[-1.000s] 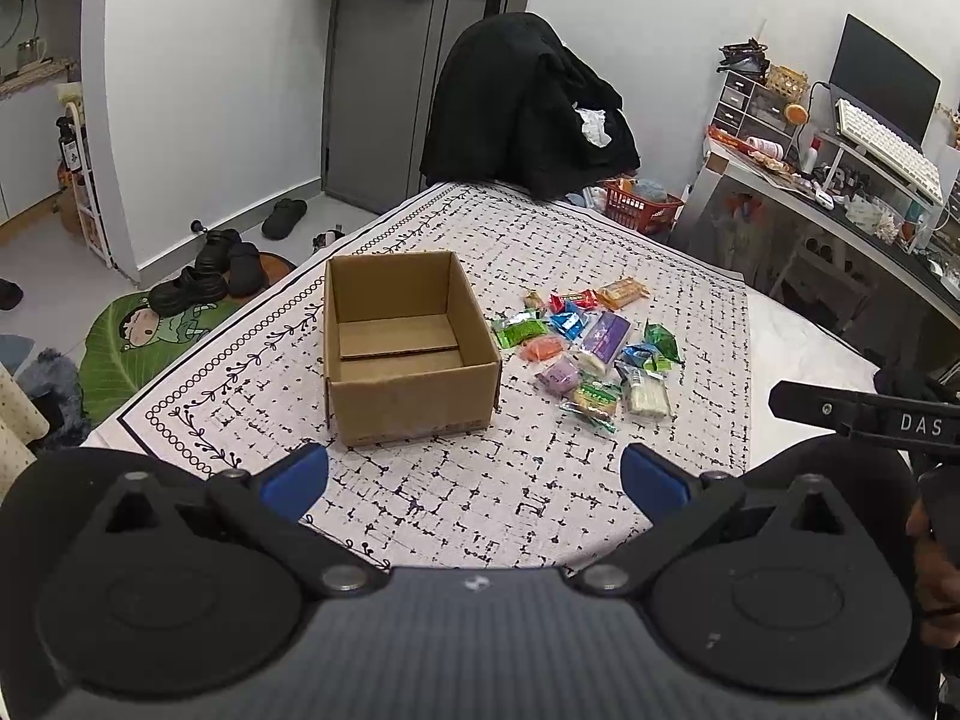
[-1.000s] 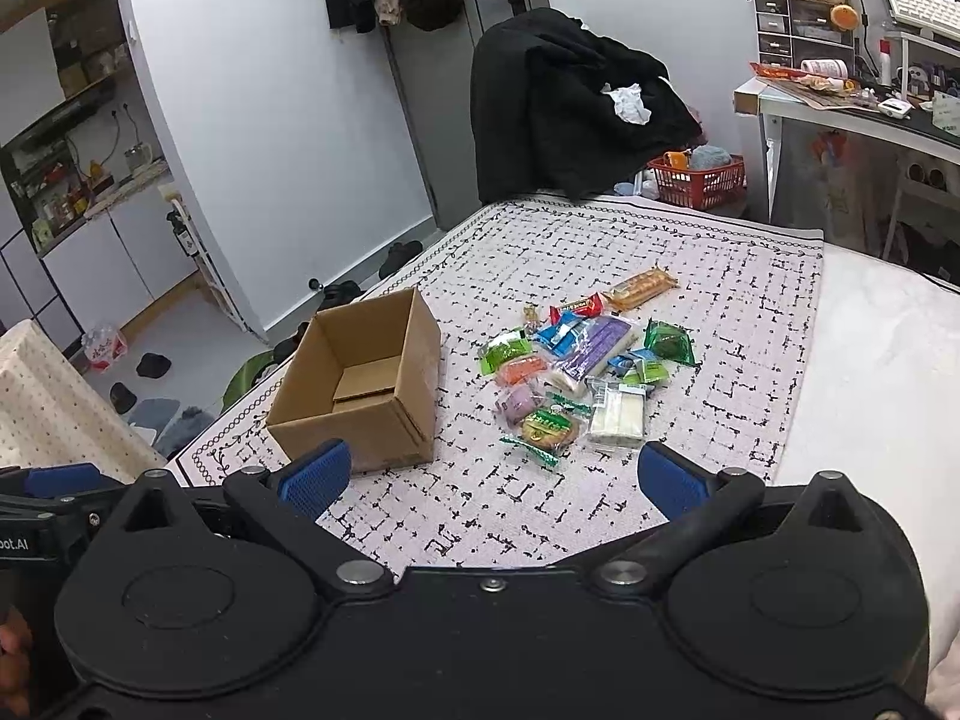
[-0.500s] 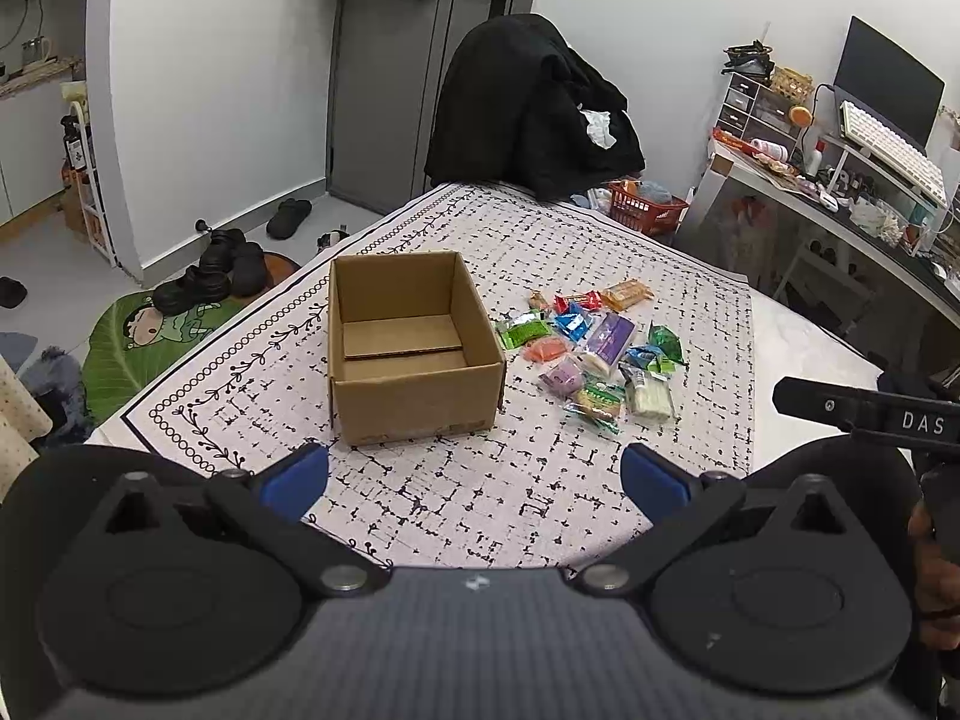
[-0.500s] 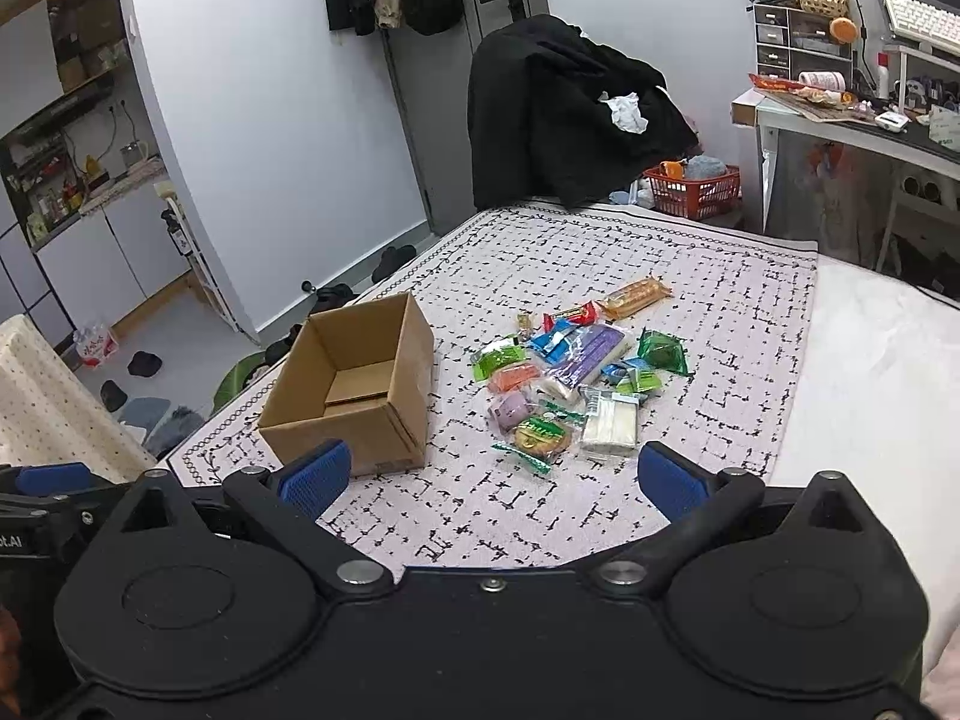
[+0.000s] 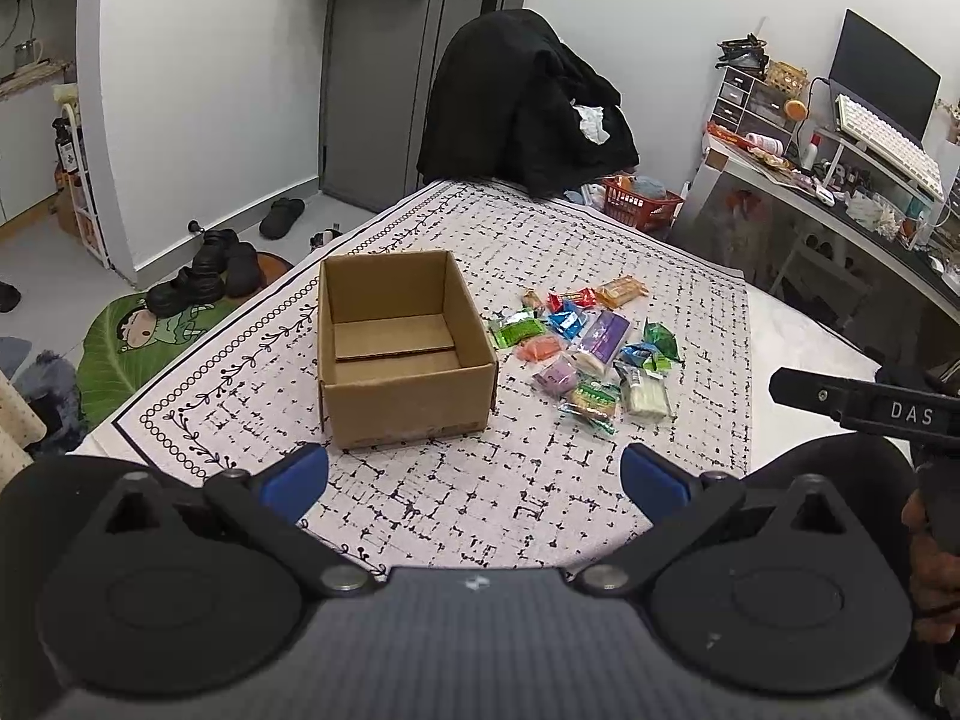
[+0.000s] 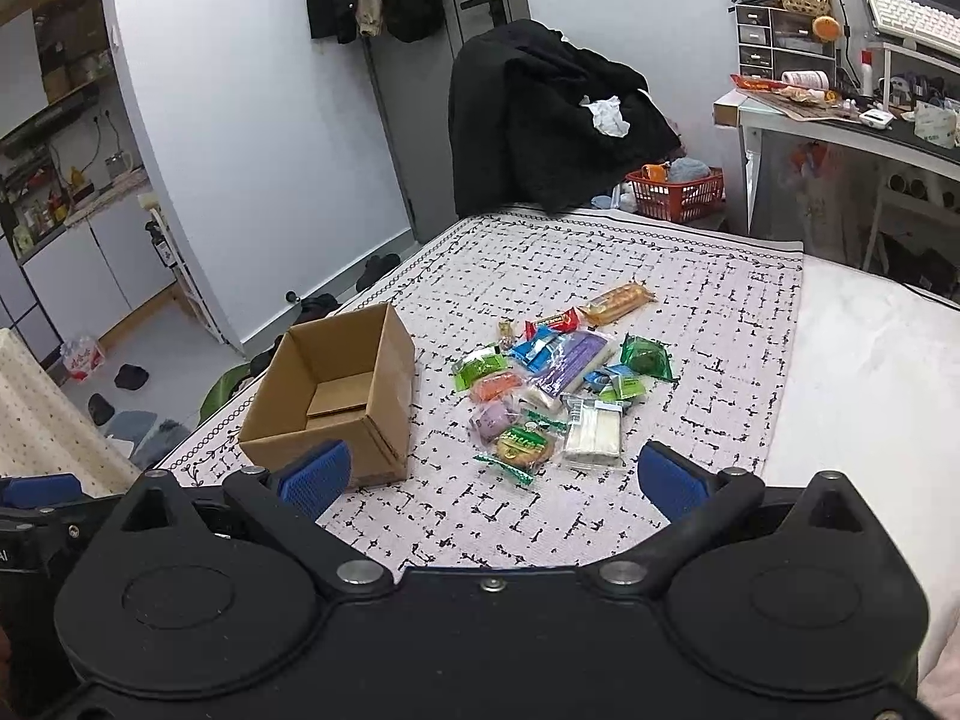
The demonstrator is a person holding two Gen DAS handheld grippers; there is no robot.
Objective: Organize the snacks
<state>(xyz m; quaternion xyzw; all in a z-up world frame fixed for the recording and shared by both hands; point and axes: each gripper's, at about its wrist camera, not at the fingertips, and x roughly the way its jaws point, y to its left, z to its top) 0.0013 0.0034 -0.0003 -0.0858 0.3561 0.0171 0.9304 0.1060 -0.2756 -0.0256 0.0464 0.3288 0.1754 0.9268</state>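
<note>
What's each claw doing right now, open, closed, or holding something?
Left claw: open, holding nothing.
Right claw: open, holding nothing.

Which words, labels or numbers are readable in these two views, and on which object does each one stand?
"DAS": white letters on the black body of the right gripper, at the right edge of the left wrist view.
"AI": on the left gripper, cut off by the frame edge, so only partly readable.
Printing on the snack wrappers and the cardboard box: too small to read.
</note>
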